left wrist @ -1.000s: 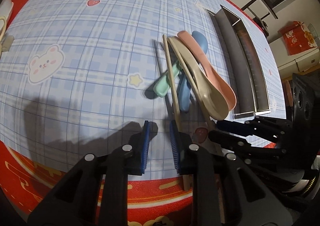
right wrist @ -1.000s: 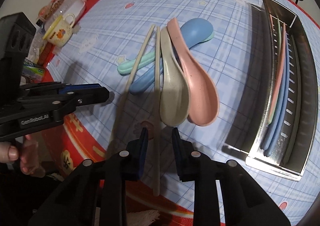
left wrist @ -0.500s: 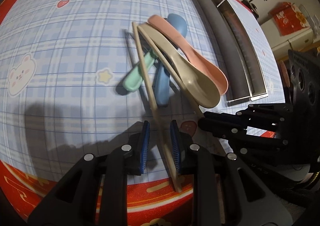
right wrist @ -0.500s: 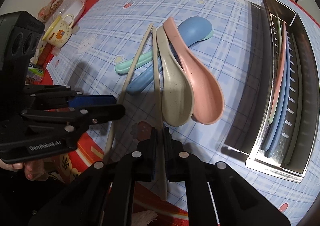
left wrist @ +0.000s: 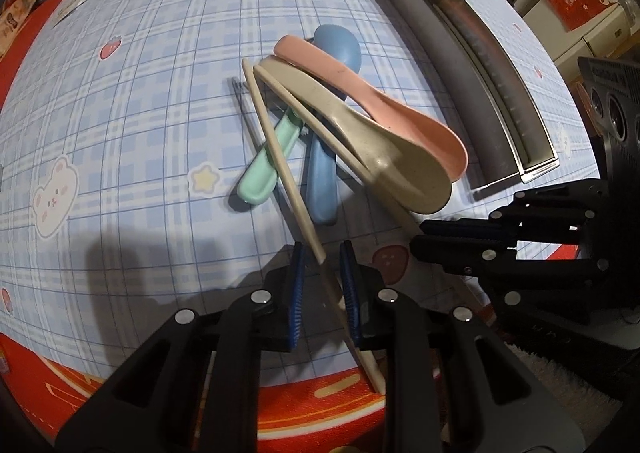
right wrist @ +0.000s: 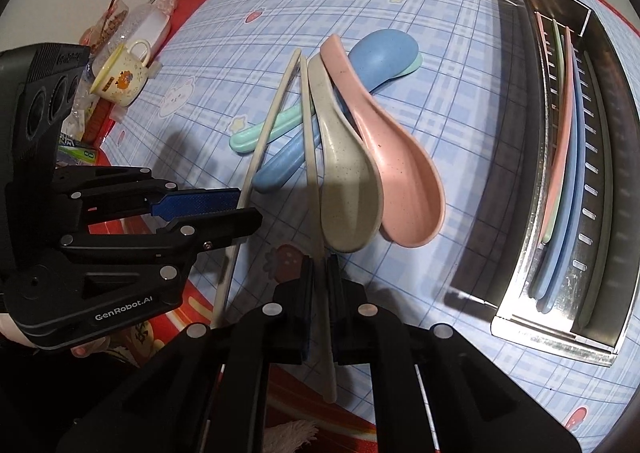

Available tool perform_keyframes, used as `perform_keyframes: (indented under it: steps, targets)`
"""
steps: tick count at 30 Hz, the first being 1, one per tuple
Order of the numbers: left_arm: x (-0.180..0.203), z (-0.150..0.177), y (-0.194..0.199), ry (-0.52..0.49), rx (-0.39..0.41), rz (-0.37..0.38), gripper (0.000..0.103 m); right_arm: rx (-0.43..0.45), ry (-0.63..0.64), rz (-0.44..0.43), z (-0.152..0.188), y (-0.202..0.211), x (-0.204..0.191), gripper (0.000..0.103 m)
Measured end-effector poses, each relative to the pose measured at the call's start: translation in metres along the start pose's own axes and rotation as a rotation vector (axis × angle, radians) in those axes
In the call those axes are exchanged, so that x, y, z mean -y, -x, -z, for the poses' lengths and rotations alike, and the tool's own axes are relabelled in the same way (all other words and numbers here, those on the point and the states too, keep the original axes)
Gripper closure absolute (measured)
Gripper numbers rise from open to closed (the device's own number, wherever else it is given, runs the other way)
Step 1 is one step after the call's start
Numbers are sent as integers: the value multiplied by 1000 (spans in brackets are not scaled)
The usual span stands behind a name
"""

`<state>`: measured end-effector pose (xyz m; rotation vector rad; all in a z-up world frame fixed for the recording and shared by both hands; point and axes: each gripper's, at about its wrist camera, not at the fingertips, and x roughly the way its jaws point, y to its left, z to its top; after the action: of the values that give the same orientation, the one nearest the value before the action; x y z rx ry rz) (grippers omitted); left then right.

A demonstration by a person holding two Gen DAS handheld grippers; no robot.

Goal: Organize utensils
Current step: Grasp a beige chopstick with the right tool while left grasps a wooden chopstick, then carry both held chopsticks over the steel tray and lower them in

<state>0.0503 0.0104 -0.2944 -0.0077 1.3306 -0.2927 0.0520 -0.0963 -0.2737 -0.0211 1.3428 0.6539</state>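
Four spoons (right wrist: 400, 157), two chopsticks (right wrist: 264, 133)

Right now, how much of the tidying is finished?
Some long utensils already lie in the metal tray. The right tool is shut on one beige chopstick; the left tool straddles the other chopstick, not clamped. Still on the table: pink spoon, beige spoon, blue spoon, green spoon.

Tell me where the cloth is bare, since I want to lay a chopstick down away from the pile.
Bare cloth lies between the spoon pile and the metal tray, and on the other side, from the green spoon out to the bear print. It is crowded at the near edge, where both grippers meet the chopsticks.
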Motion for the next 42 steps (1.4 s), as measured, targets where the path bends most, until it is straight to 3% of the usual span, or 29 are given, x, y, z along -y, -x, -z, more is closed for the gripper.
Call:
perform_keyframes:
  steps: [25,31,35,42]
  targets:
    - [-8,10,2,0,56,30,86,-3,-55,-19,-1,0,2,95]
    - [-23,10,5,63,52,67,92,-6,-74,-52,0,1,3,96]
    - [-49,17,18,172,83,90,92,34,-69,-80,-1,10,2,96]
    - [-63,23,36,239,120,105,92,60,-78,-100,-4,17,4,96]
